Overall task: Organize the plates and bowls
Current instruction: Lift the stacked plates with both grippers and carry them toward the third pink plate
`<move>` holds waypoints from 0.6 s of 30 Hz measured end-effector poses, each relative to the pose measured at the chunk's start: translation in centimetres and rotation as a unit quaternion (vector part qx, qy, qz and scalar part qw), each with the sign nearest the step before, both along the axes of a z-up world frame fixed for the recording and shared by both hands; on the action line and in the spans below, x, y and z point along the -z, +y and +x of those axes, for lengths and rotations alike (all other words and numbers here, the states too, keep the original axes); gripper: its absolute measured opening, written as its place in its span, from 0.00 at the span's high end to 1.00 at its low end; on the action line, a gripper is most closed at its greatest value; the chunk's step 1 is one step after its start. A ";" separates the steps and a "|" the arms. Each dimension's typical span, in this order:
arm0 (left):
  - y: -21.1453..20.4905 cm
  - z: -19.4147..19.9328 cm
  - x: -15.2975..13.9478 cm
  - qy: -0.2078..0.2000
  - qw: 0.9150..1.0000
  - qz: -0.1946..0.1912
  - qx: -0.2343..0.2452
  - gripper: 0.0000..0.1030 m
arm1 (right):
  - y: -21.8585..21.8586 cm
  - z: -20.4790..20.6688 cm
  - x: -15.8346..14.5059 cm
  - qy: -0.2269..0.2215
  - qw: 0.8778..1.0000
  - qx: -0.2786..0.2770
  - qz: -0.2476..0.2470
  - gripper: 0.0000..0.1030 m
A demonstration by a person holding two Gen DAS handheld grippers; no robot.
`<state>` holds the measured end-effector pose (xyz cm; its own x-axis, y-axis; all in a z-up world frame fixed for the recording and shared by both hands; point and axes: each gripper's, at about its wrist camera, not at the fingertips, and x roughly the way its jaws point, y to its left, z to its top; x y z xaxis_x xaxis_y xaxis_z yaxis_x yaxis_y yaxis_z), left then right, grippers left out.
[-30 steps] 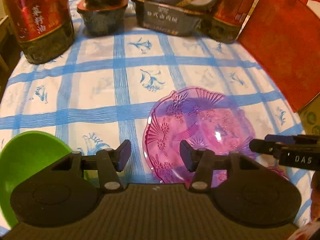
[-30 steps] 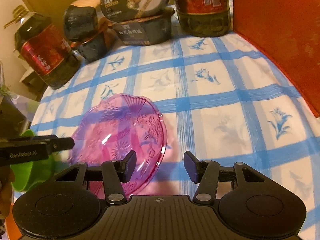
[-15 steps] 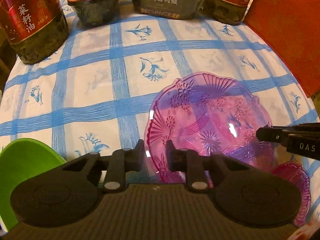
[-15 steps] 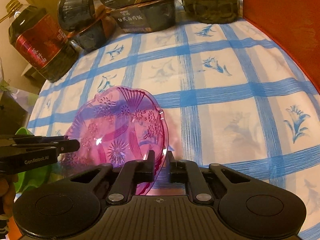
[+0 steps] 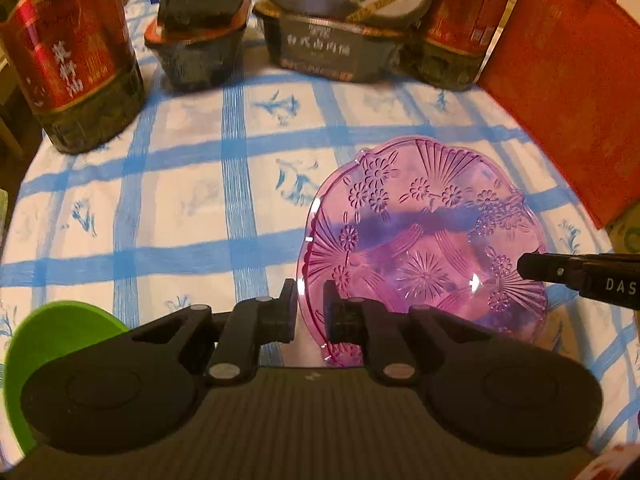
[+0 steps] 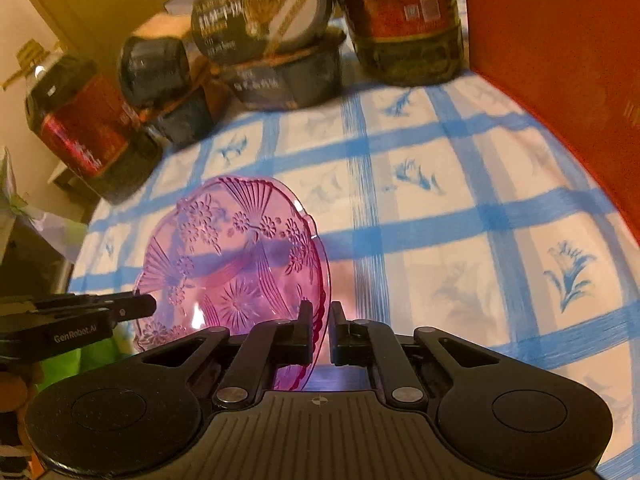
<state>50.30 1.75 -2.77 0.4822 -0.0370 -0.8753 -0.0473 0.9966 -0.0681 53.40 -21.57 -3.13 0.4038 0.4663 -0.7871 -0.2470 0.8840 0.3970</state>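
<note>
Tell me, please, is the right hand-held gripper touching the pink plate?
Touching: the right wrist view shows the right hand-held gripper shut on the pink plate, rim pinched between its pads.

— What covers the table?
— A white cloth with blue checks and blue flower prints (image 5: 180, 208).
— And along the far edge?
— A red-labelled oil bottle (image 5: 76, 68) far left, dark stacked food tubs (image 5: 320, 48) in the middle, a red fabric bag (image 5: 568, 92) on the right.

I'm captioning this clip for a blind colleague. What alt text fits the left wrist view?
The left gripper is shut on the near rim of a pink see-through plate over a blue-checked tablecloth. The right gripper reaches the plate's far side; a green bowl sits at lower left.
</note>
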 end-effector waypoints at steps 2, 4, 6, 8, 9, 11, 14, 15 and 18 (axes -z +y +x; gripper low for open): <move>-0.2 -0.1 -0.9 -0.007 1.000 -0.002 0.001 0.89 | -0.2 -0.1 -0.9 -0.007 1.000 0.001 0.000 0.93; -0.4 -0.4 -1.8 -0.012 1.000 -0.006 0.000 0.89 | -0.4 -0.4 -1.6 -0.011 1.000 0.002 0.000 0.93; -0.7 -0.9 -2.7 -0.016 1.000 -0.008 0.003 0.89 | -0.9 -1.0 -2.5 -0.016 1.000 0.003 -0.004 0.93; -1.3 -1.7 -3.5 -0.017 1.000 -0.011 0.007 0.89 | -1.4 -1.9 -3.3 -0.018 1.000 0.004 -0.009 0.93; -1.6 -2.2 -3.8 -0.019 1.000 -0.012 0.008 0.89 | -1.6 -2.4 -3.6 -0.019 1.000 0.005 -0.011 0.93; -2.4 -3.5 -4.5 -0.021 1.000 -0.016 0.012 0.89 | -2.4 -3.6 -4.3 -0.019 1.000 0.006 -0.014 0.93; -3.6 -5.6 -5.5 -0.021 0.999 -0.028 0.015 0.89 | -3.7 -5.9 -5.3 -0.019 1.000 0.006 -0.019 0.93; -4.1 -6.4 -5.8 -0.022 0.999 -0.030 0.018 0.89 | -4.3 -6.7 -5.5 -0.018 1.000 0.006 -0.021 0.93; -5.6 -9.0 -6.5 -0.020 0.999 -0.038 0.028 0.89 | -5.9 -9.2 -6.1 -0.017 0.999 0.008 -0.027 0.93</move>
